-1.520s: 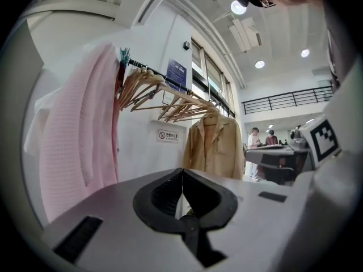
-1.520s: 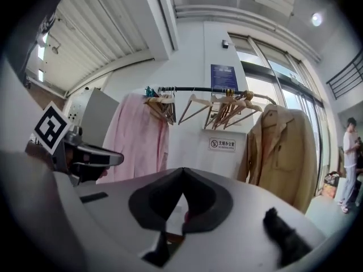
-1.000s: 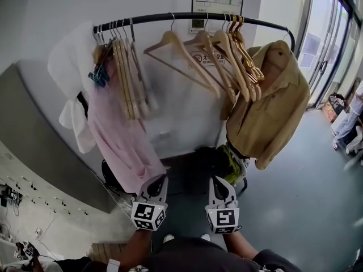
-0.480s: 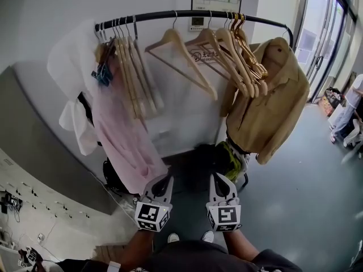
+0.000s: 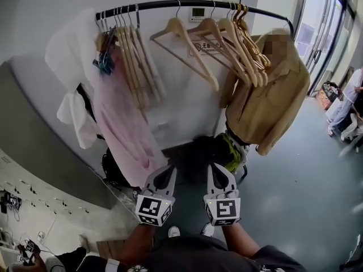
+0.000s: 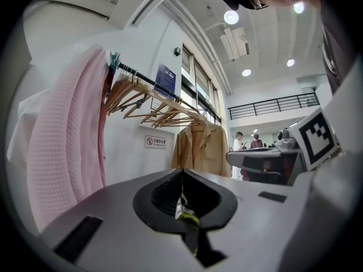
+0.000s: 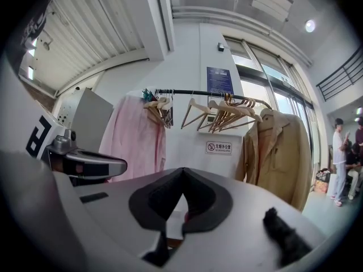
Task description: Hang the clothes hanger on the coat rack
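A black coat rack bar (image 5: 170, 4) runs across the top of the head view. On it hang a bunch of wooden hangers (image 5: 131, 55) at the left, one wooden hanger (image 5: 184, 38) in the middle and another bunch (image 5: 244, 47) at the right. A pink garment (image 5: 122, 129) and a tan jacket (image 5: 266, 101) hang there too. My left gripper (image 5: 169, 169) and right gripper (image 5: 211, 166) are side by side low in front of the rack, both shut and empty. The rack (image 7: 198, 93) is ahead of the right gripper (image 7: 182, 169). The left gripper (image 6: 182, 170) sees the hangers (image 6: 153, 109) up to its left.
A white garment (image 5: 71, 67) hangs at the rack's left end. A dark bag with a green-yellow item (image 5: 229, 152) lies on the floor under the rack. A grey wall panel (image 5: 34, 135) slopes along the left. People (image 5: 340, 103) stand by glass doors at the right.
Both grippers have come up slightly and closer to the rack. The rack now sits higher in the head view. Both stay shut and empty.
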Available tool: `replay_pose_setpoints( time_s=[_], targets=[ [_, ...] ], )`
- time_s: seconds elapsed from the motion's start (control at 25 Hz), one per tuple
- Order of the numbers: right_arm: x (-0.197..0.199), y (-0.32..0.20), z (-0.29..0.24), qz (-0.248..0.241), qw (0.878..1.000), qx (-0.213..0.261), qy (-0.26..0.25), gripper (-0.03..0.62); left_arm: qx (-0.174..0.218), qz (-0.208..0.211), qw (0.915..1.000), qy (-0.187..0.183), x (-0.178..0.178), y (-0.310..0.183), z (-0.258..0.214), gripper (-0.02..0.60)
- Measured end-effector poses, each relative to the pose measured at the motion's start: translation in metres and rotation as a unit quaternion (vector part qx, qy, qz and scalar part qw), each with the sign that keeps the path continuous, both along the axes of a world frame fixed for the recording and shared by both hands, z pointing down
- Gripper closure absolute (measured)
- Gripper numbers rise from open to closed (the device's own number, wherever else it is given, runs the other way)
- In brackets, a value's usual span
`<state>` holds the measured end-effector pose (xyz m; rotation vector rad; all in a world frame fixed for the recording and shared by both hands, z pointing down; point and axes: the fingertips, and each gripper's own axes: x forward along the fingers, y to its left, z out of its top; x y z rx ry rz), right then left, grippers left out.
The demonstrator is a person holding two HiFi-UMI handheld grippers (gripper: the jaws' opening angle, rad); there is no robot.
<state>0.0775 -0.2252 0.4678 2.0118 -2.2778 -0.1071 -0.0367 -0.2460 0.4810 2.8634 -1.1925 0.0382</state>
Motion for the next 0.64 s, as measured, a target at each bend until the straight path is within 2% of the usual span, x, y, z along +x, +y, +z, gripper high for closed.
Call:
replay_pose_setpoints(
  time_s=[0.64],
  targets=[
    [0.0006,-0.0039,-0.0004,-0.011,1.000,-0.002,0.002,0.582,0.003,-0.015,0.9999,-0.002,-0.0028,0.0012,-0.0022,0.571]
  ],
)
